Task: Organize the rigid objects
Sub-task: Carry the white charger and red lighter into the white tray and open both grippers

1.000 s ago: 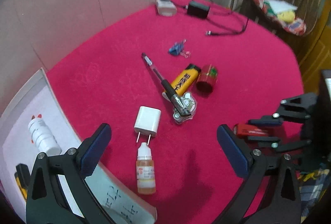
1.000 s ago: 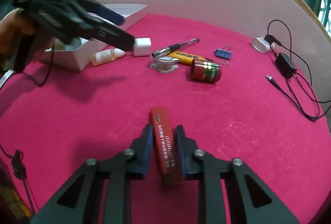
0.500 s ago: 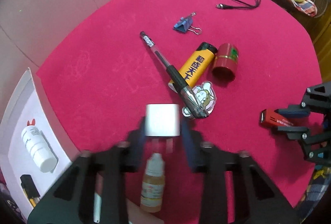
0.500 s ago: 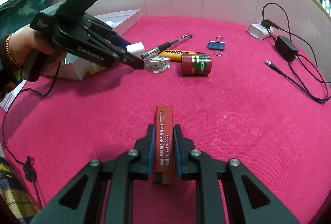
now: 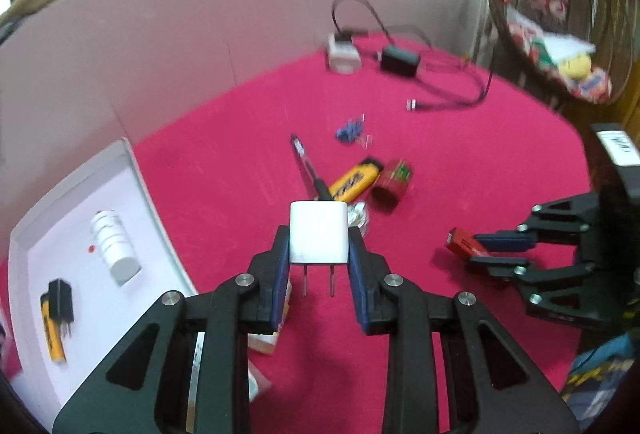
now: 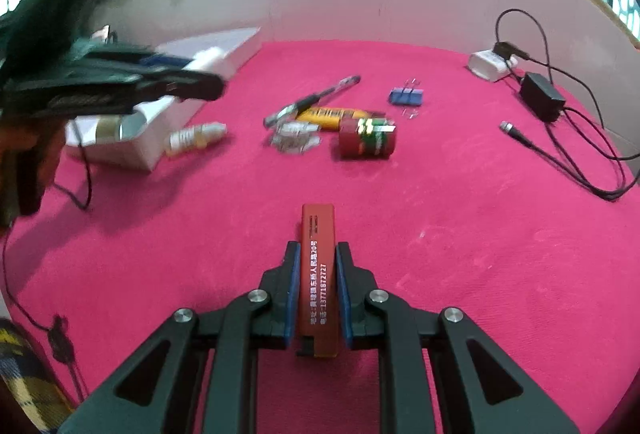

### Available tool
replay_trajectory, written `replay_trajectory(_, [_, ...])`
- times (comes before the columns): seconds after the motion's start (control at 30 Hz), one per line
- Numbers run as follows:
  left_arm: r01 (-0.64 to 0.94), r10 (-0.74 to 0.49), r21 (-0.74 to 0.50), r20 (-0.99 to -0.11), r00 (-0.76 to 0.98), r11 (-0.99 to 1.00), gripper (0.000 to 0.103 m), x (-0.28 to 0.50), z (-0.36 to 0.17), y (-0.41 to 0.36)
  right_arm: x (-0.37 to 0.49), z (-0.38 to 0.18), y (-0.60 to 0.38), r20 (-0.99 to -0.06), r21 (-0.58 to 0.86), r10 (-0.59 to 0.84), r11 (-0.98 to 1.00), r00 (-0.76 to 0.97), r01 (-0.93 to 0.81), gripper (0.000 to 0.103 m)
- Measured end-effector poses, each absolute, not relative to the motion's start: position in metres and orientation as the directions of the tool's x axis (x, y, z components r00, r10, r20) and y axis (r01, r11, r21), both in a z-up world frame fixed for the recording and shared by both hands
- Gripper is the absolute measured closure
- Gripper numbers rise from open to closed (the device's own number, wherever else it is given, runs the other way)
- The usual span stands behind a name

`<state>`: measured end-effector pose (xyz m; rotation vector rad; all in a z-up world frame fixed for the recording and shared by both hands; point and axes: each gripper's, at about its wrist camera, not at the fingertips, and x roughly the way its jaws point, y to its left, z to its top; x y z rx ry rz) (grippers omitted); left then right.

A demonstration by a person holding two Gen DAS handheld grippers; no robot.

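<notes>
My left gripper (image 5: 319, 240) is shut on a white charger plug (image 5: 319, 234), held off the red cloth with its two prongs pointing back toward me. My right gripper (image 6: 318, 266) is shut on a red lighter (image 6: 318, 274), just above the cloth. In the left wrist view it shows at the right (image 5: 486, 250), still holding the red lighter (image 5: 462, 242). An open white box (image 5: 134, 169) at the left holds a white bottle (image 5: 112, 246) and a yellow-and-black lighter (image 5: 54, 318). A small dropper bottle (image 6: 196, 137) lies beside the box.
On the cloth lie a pen (image 6: 316, 99), a yellow lighter (image 6: 332, 112), a clear keychain (image 6: 294, 135), a red can (image 6: 366, 137) on its side and a blue binder clip (image 6: 406, 96). A white adapter (image 6: 490, 63), a black power brick (image 6: 542, 95) and cables sit far right.
My left gripper closed on the white charger plug, lifted it off the cloth and swung left toward the white box. My right gripper kept its hold on the red lighter, rolling slightly.
</notes>
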<state>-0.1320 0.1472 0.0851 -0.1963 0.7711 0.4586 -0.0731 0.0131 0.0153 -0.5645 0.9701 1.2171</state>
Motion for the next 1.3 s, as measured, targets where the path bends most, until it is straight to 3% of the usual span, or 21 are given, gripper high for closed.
replay_trajectory(0.17, [-0.552, 0.396, -0.071, -0.621, 0.676, 0.831, 0.077, -0.168, 0.107, 0.149, -0.063, 0.042, 0.023, -0.815, 0.147, 0.575, 0.315, 0.066, -0.938, 0.088])
replay_trajectory(0.6, [-0.752, 0.594, -0.126, -0.536, 0.600, 0.647, 0.077, -0.265, 0.119, 0.178, -0.088, 0.100, 0.088, -0.716, 0.148, 0.695, 0.229, 0.056, -0.962, 0.088])
replay_trajectory(0.83, [-0.823, 0.675, -0.106, -0.520, 0.524, 0.558, 0.077, -0.294, 0.120, 0.185, -0.103, 0.110, 0.111, -0.698, 0.175, 0.715, 0.219, 0.036, -0.960, 0.088])
replay_trajectory(1.3, [-0.868, 0.724, -0.117, -0.505, 0.470, 0.482, 0.077, -0.326, 0.118, 0.190, -0.122, 0.119, 0.144, -0.689, 0.181, 0.724, 0.185, 0.010, -0.966, 0.088])
